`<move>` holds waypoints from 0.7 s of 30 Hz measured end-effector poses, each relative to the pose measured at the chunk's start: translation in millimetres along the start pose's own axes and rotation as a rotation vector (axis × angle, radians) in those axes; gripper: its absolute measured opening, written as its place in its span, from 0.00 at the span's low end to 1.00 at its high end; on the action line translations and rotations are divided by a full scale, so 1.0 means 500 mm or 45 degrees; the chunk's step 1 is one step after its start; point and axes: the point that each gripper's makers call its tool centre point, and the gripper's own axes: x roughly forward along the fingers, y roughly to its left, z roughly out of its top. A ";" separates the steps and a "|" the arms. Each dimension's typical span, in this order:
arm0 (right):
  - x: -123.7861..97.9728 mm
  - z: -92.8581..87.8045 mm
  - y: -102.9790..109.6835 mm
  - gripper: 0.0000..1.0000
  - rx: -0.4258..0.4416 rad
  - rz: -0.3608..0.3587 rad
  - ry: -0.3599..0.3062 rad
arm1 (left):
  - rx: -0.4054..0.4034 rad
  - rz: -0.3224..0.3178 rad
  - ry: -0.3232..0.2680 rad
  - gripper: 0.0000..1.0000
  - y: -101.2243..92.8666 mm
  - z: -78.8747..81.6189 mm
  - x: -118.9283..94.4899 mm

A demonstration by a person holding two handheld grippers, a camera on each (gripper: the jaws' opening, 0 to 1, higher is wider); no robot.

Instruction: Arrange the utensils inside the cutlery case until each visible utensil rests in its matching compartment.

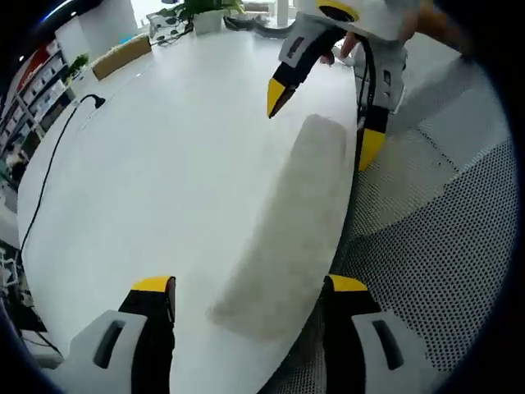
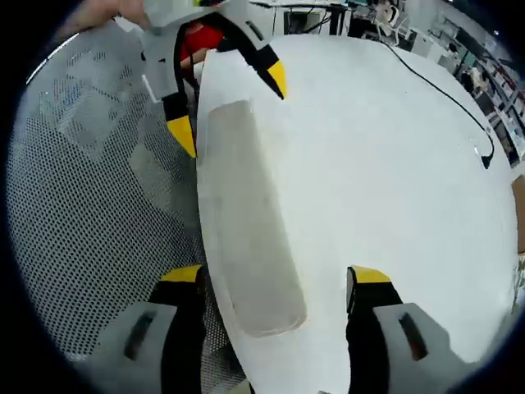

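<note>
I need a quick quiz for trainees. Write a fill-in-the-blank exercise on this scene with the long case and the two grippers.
1. The long grey case lies along the ____ of the white table.
2. The jaws of both grippers have ____ tips.
3. In the left gripper view, the right gripper has its jaws ____, one on each side of the case's far end.
4. A black ____ runs across the far part of the table.

Missing words: edge; yellow; open; cable
</note>
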 end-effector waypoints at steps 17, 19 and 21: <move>-0.224 0.026 -0.013 0.93 0.727 -0.080 -0.788 | -0.894 0.313 -0.779 0.87 0.131 -0.030 -0.310; -0.243 0.017 -0.028 0.93 0.865 -0.128 -0.886 | -0.926 0.380 -0.824 0.89 0.138 -0.047 -0.329; -0.257 0.004 -0.046 0.92 1.022 -0.176 -0.990 | -0.957 0.458 -0.860 0.94 0.149 -0.062 -0.347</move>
